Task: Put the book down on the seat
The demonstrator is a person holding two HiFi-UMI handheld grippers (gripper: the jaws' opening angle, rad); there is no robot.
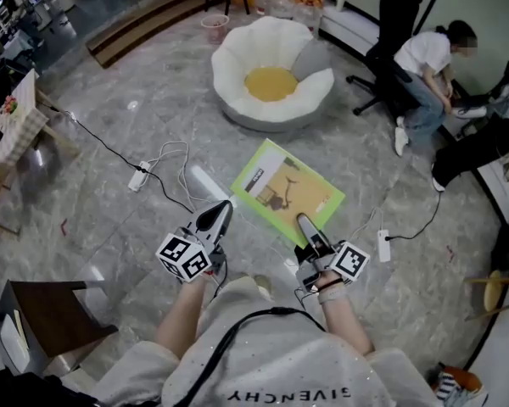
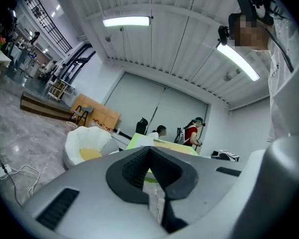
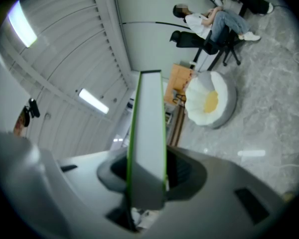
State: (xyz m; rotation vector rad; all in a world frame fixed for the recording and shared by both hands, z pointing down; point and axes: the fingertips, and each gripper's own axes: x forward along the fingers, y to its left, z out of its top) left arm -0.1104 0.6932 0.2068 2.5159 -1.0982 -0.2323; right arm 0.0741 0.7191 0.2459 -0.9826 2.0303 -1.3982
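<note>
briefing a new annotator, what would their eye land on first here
First the lime-green-bordered book, held out flat over the grey floor at the head view's middle, its near edge clamped in the right gripper. Next, the white petal-shaped seat with a yellow centre, on the floor beyond the book. The left gripper is shut and empty, close by the book's left corner.

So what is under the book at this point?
The book, shut in the right gripper, is over grey floor, which shows all round it; the patch straight beneath is covered. The seat lies farther off, not under it.
</note>
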